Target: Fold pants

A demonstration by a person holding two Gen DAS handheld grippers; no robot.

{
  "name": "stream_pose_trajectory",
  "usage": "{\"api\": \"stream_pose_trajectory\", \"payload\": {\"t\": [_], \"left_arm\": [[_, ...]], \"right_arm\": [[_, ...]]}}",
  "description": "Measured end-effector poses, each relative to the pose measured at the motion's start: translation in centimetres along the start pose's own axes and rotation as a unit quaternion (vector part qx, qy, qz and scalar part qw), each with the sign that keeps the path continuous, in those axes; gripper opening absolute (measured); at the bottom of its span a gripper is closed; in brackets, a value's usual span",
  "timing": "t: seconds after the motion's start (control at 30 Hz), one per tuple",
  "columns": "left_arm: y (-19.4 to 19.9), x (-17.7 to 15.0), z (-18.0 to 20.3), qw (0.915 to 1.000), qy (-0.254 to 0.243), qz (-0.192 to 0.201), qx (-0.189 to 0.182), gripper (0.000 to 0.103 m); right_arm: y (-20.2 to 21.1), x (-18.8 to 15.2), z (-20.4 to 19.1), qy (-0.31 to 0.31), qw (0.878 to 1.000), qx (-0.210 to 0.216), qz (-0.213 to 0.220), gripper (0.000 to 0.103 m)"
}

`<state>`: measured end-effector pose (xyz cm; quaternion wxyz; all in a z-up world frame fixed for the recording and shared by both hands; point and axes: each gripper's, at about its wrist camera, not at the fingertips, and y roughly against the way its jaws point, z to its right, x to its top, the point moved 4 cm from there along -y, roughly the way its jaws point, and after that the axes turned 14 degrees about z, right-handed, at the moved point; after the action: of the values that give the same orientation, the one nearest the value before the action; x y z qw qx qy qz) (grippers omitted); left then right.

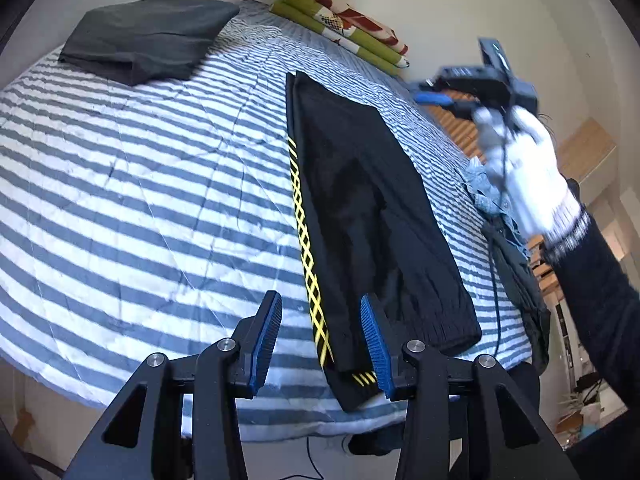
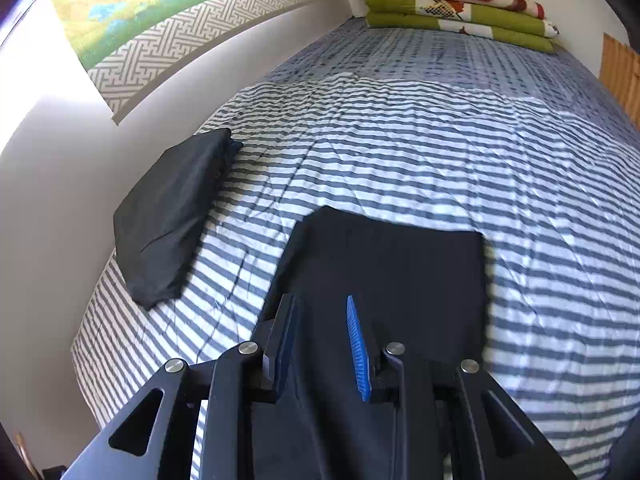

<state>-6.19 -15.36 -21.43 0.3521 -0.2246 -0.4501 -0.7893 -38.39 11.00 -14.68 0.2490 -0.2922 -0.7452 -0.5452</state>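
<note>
Black pants point(image 1: 360, 208) with a yellow lattice stripe down the side lie lengthwise on the striped bed cover point(image 1: 140, 184), legs stacked one on the other. Their cuffs reach the bed's near edge. My left gripper point(image 1: 320, 300) hovers open just above the cuff end, its blue pads either side of the striped seam. In the right wrist view, the waist end of the pants point(image 2: 392, 264) lies flat under my right gripper point(image 2: 320, 300), which is open and holds nothing. A white-gloved hand point(image 1: 528, 176) carries the right gripper point(image 1: 472, 88), blurred, above the bed's right side.
A folded dark grey garment point(image 1: 148, 36) point(image 2: 172, 216) lies near the wall. Folded green and red blankets point(image 1: 344, 24) point(image 2: 460, 4) are stacked at the head of the bed. More clothes point(image 1: 516, 240) are piled at the bed's right edge beside wooden slats point(image 1: 456, 124).
</note>
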Motion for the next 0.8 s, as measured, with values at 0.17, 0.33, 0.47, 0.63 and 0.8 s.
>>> {"api": "stream_pose_trajectory", "payload": {"t": [0.17, 0.33, 0.47, 0.63, 0.8], "left_arm": [[-3.3, 3.8, 1.4, 0.9992, -0.039, -0.012, -0.006, 0.044], [-8.6, 3.0, 4.0, 0.9939, -0.078, -0.076, 0.019, 0.044], [-7.9, 0.7, 4.2, 0.9922, -0.076, -0.096, 0.023, 0.045], [-5.8, -1.2, 3.0, 0.9924, -0.04, -0.113, 0.026, 0.048], [-5.5, -2.1, 3.2, 0.9917, -0.037, -0.12, 0.028, 0.039]], "right_arm": [[6.2, -7.0, 4.7, -0.016, 0.999, -0.034, 0.006, 0.024], [7.7, -14.2, 3.9, -0.01, 1.0, -0.014, -0.025, 0.023], [9.9, -18.2, 1.2, 0.025, 0.999, 0.009, -0.034, 0.023], [14.1, -22.4, -2.6, 0.071, 0.993, 0.075, -0.055, 0.023], [15.4, -26.1, -6.8, 0.194, 0.977, 0.075, -0.055, 0.033]]}}
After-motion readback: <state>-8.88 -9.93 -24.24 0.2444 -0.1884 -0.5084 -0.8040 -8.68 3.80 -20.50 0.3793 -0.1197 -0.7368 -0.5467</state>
